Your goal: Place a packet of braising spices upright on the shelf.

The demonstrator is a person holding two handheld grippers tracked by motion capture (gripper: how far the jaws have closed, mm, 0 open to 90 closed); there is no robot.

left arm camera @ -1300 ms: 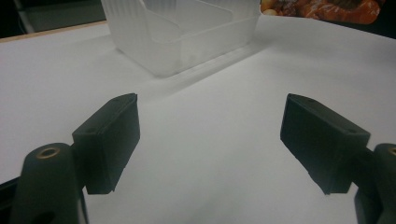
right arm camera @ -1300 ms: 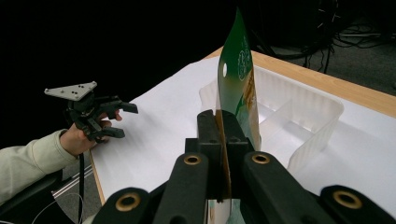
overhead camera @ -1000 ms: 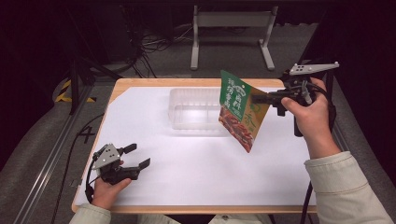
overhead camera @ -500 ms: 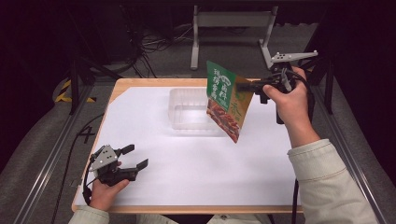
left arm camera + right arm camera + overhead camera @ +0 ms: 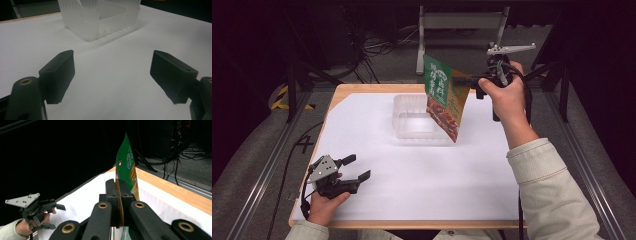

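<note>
One snack packet (image 5: 443, 102), one clear tray (image 5: 418, 120), two grippers

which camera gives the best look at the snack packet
The high view: the snack packet hangs whole above the clear tub, its printed face showing. The right gripper view has it edge-on, clamped in the right gripper.

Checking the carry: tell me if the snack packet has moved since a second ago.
Yes. The snack packet, in the right gripper, shifted left to above the clear container.
</note>
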